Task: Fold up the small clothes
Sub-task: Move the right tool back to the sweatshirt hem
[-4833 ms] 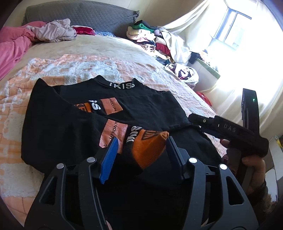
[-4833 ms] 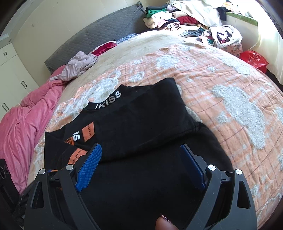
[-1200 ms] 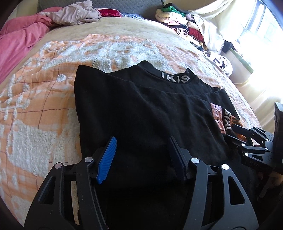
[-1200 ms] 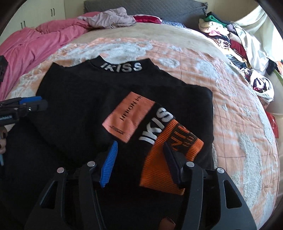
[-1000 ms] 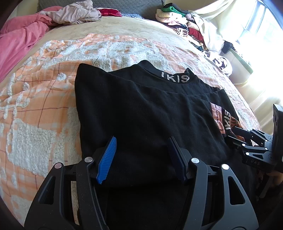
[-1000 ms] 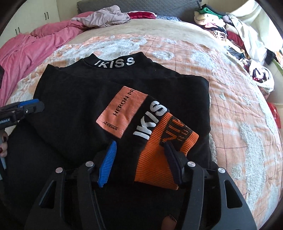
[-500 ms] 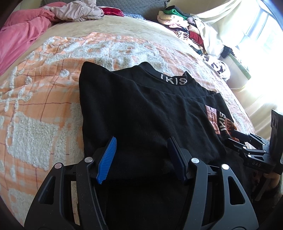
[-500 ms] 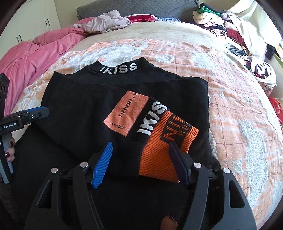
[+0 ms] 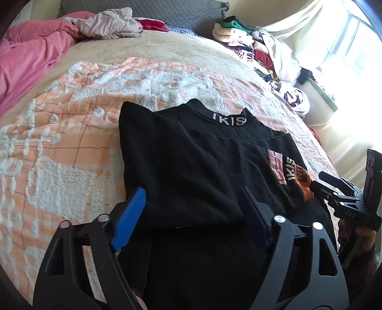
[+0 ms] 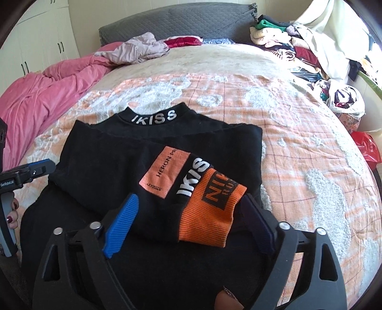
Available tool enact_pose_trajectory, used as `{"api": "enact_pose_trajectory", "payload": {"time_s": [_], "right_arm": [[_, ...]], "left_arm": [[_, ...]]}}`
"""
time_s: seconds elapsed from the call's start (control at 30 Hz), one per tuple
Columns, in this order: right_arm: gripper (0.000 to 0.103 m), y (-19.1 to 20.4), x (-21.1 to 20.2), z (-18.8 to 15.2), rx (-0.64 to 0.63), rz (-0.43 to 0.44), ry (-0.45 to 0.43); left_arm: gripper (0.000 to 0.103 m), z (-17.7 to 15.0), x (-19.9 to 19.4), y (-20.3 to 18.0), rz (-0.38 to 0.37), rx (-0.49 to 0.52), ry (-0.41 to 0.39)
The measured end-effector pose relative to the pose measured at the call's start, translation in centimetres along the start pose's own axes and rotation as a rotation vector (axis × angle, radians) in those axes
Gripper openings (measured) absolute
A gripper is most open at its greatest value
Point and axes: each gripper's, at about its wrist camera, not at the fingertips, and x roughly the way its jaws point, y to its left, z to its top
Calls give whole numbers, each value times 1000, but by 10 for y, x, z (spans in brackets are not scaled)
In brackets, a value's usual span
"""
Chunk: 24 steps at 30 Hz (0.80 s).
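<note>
A black sweater [image 9: 191, 162] with a white "IKISS" collar [image 10: 154, 118] lies folded on the orange and white blanket [image 10: 310, 155]. One sleeve is folded across its front, with the orange cuff [image 10: 210, 214] on top. My right gripper [image 10: 191, 224] hovers just over that cuff; its jaws are opening, and the cuff lies loose between them. My left gripper [image 9: 193, 209] stands over the sweater's near left part, jaws opening too, with the cloth lying flat below and its pads apart from it. The right gripper [image 9: 346, 202] also shows in the left wrist view, beside the cuff [image 9: 304, 183].
A pink duvet [image 10: 47, 90] is heaped at the left of the bed, with a crumpled beige garment [image 10: 138, 50] by the grey headboard [image 10: 179, 21]. A pile of mixed clothes [image 10: 298, 47] fills the far right corner. A red bag [image 10: 365, 147] lies off the right edge.
Both grippers have widened their jaws and drawn up and back from the sweater. The right one has let go of the folded sleeve, which stays lying on the sweater.
</note>
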Motion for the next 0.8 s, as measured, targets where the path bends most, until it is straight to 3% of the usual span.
{"api": "enact_pose_trajectory", "payload": {"time_s": [0.2,0.27,0.8], "right_arm": [[90,-8,-15,2,38,-9,-47],[93,-10,-19,2,48,-12,-66],[94,-10,-46,-7,71,-6,-125]], "left_arm": [[93,-1,-16,-7,20,22,-29],[93,-2,-22,-8,26,23,-40],[93,-19,-36,-10,96,38,-50]]}}
